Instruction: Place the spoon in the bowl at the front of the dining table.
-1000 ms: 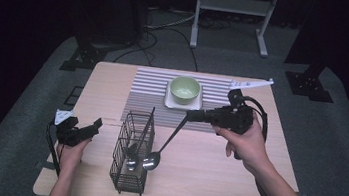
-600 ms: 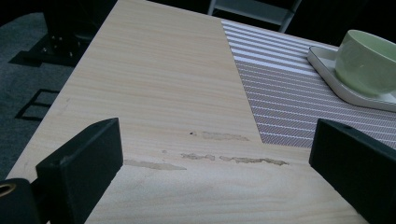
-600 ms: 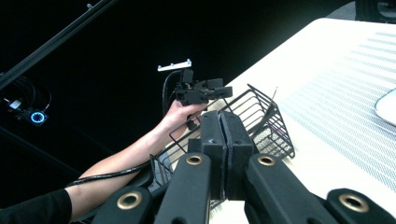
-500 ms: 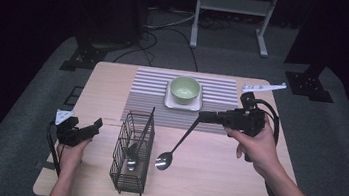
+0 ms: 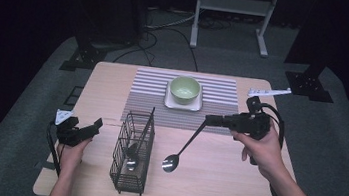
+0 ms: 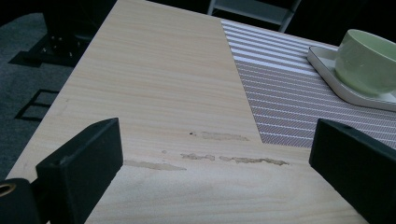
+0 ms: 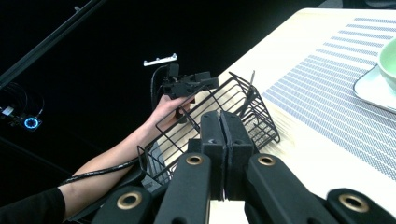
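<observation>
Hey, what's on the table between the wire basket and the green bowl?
In the high view, the striped placemat lies between the wire basket and the green bowl; the bowl sits on a white square plate.

pale green round ceramic bowl (image 5: 185, 89): just beyond the right claw (image 5: 209, 117), slightly to its left | white square plate (image 5: 181, 105): under the bowl | grey-and-white striped placemat (image 5: 148, 92): beneath the plate, near edge below the claw's tip | light wooden table (image 5: 109, 82): beneath everything

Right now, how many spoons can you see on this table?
2. One spoon hangs from the right gripper, bowl near the table. Another spoon stands in the wire basket; its wires may hide more.
</observation>
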